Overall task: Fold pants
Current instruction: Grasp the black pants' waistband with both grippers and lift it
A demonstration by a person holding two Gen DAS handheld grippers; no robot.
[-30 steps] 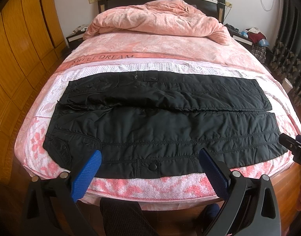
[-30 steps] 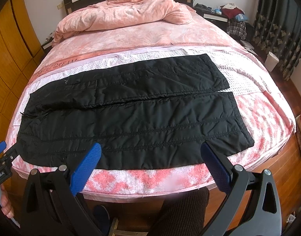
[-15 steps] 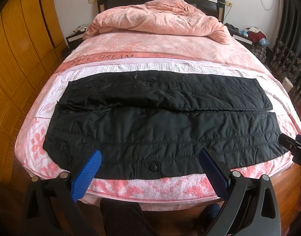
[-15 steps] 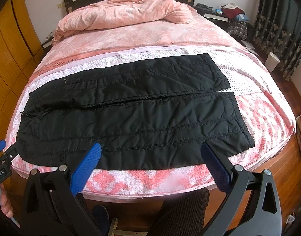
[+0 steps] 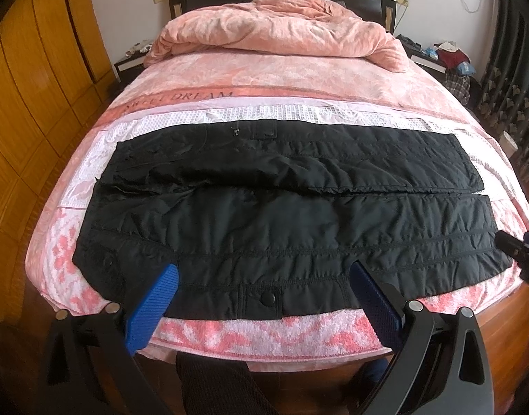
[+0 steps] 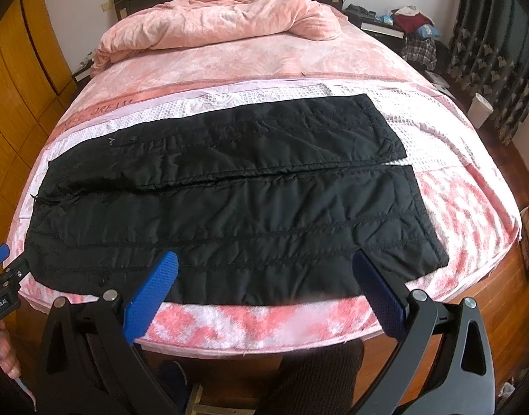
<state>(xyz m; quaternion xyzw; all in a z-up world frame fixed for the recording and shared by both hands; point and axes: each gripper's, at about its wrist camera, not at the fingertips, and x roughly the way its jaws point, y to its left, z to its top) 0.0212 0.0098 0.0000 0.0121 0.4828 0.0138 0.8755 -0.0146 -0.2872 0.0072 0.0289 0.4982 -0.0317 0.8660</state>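
Little differs from half a second ago: both views have crept slightly closer. The black pants lie flat across the pink bed, mid-frame. The left gripper and right gripper hover at bottom, fingers spread wide, gripping nothing.

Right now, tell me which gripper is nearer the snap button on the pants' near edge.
Left. The left gripper hangs just short of the snap button, jaws open to either side of it. The right gripper is off toward the leg cuffs.
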